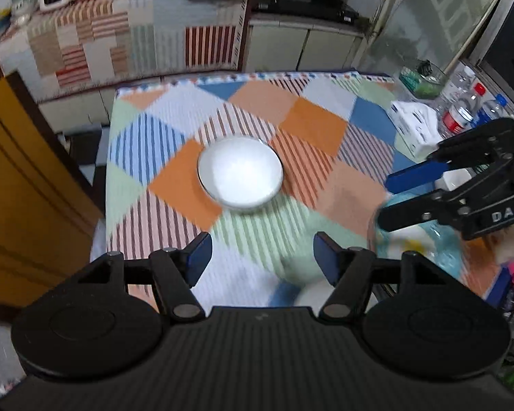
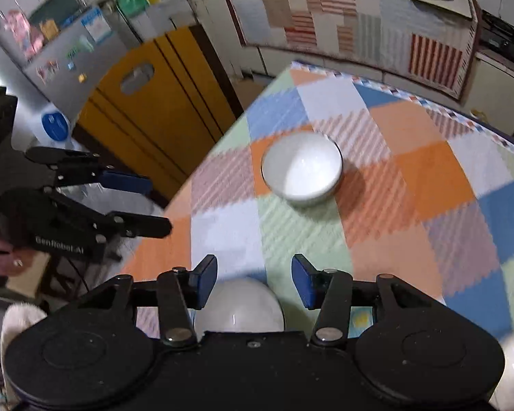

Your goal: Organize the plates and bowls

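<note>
Both sets of fingers open, nothing picked up yet.

My left gripper (image 1: 262,258) and right gripper (image 2: 255,279) hover over the worktop (image 1: 311,120) with fingers spread and empty. The white bowl (image 1: 240,173) sits alone mid-cloth, ahead of both grippers and well apart from them. I judge this as the approach step: next I need to bring one set of fingers over that bowl's rim and close. My right view shows a second white bowl (image 2: 240,304) just under the right gripper, nearer than the first bowl. My left view alone shows a blue patterned dish (image 1: 425,243) right of the first bowl, below my right fingers (image 1: 414,176), plus bottles (image 1: 462,113) beyond.
</note>
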Demonstrator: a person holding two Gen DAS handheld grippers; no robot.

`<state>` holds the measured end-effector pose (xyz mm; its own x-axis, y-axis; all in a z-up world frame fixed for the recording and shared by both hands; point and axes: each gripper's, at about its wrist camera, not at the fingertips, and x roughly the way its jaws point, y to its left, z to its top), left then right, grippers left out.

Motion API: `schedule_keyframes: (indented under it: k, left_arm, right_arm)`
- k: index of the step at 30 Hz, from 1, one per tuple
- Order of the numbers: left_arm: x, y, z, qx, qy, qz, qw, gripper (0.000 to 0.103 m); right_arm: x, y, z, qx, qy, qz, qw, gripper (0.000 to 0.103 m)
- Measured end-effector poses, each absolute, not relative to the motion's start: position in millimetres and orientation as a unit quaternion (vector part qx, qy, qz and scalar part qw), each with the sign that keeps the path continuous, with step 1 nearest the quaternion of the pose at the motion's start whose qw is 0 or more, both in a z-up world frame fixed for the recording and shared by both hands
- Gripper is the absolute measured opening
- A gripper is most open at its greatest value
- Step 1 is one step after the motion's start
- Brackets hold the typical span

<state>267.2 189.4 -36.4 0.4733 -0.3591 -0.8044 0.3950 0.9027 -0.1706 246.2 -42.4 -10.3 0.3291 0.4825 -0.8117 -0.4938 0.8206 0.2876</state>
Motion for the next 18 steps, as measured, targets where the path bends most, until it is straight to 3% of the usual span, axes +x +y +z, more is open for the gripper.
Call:
schedule_keyframes:
  k: [12,18]
  left_arm:
    - [359,187,-115,-0.052,0.509,-0.184,0.839,0.064]
    - [390,185,-145,-0.077,0.516,-0.149,0.84,0.062]
  right_arm:
    - [349,-63,-107,0.18,0.504,0.213,0.817,0.054]
    - [376,-59,-135,0.183,0.523,0.184,0.812,0.054]
